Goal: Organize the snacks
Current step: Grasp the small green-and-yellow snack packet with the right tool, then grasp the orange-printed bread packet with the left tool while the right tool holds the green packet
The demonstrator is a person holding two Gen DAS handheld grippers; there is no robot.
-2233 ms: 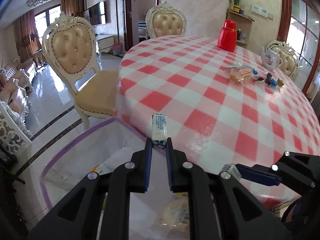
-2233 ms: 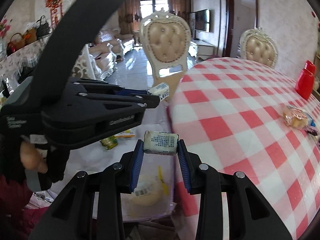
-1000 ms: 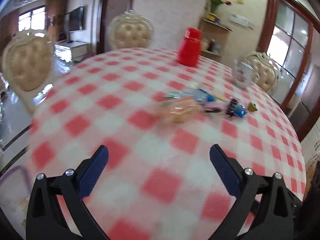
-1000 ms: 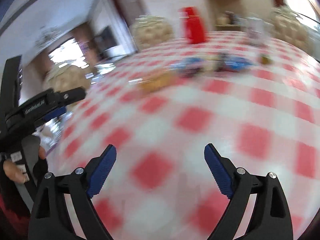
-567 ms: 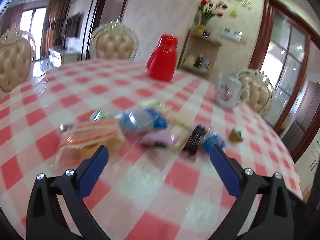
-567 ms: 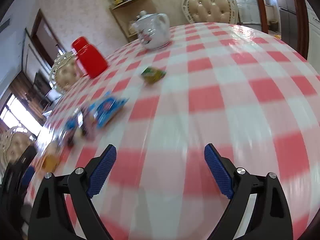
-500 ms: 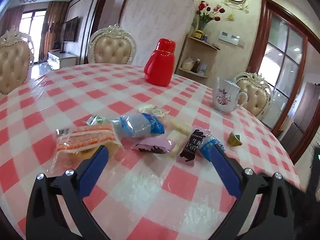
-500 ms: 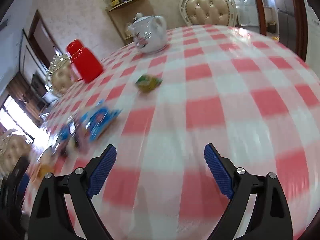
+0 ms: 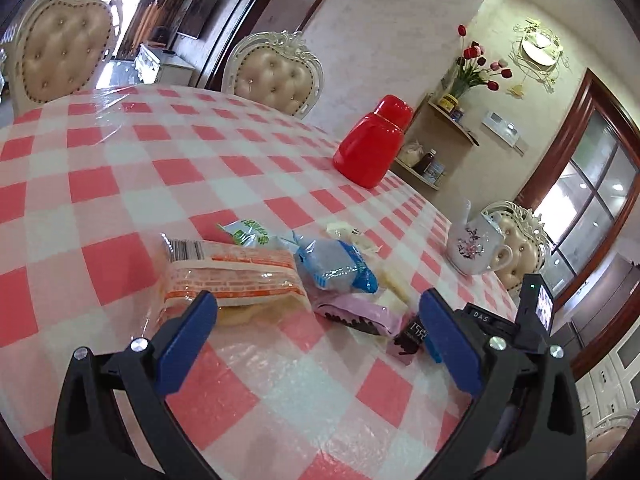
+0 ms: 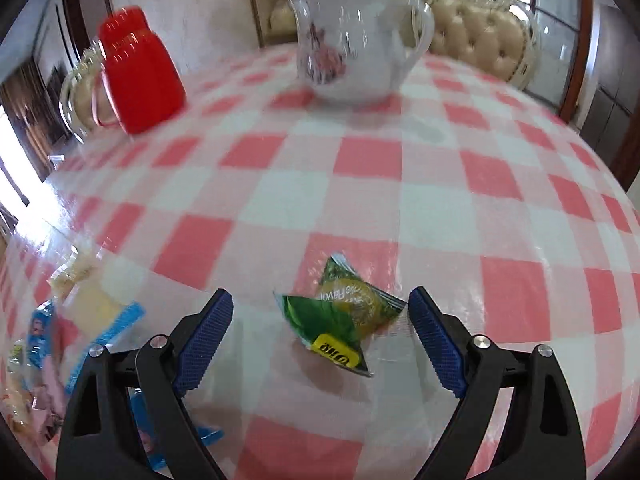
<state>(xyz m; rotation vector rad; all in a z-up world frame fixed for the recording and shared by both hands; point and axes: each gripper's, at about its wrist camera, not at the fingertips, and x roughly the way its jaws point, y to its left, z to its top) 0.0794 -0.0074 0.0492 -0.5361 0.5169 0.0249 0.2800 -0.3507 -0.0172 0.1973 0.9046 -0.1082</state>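
Observation:
In the right wrist view a small green and yellow snack packet [image 10: 344, 316] lies on the checked tablecloth [image 10: 360, 208]. My right gripper [image 10: 320, 320] stands around it with its jaws closing; the pads do not touch the packet. In the left wrist view my left gripper [image 9: 318, 318] is open just short of a heap of snacks: an orange-striped bread pack [image 9: 232, 276], a blue and white pack [image 9: 336, 266], a pink pack [image 9: 354, 314] and a dark wrapper [image 9: 410, 336]. Nothing is between its pads. The other gripper's body [image 9: 520, 320] shows at the right.
A red jug [image 9: 374, 148] and a white flowered teapot [image 9: 474, 246] stand farther back on the round table. Padded chairs [image 9: 276, 74] ring the table. More snack packs [image 10: 100, 312] lie at the left edge of the right wrist view.
Both grippers swung from the table's edge over to the snacks. The left one came close to the heap. The right one reached the green packet and its jaws narrowed.

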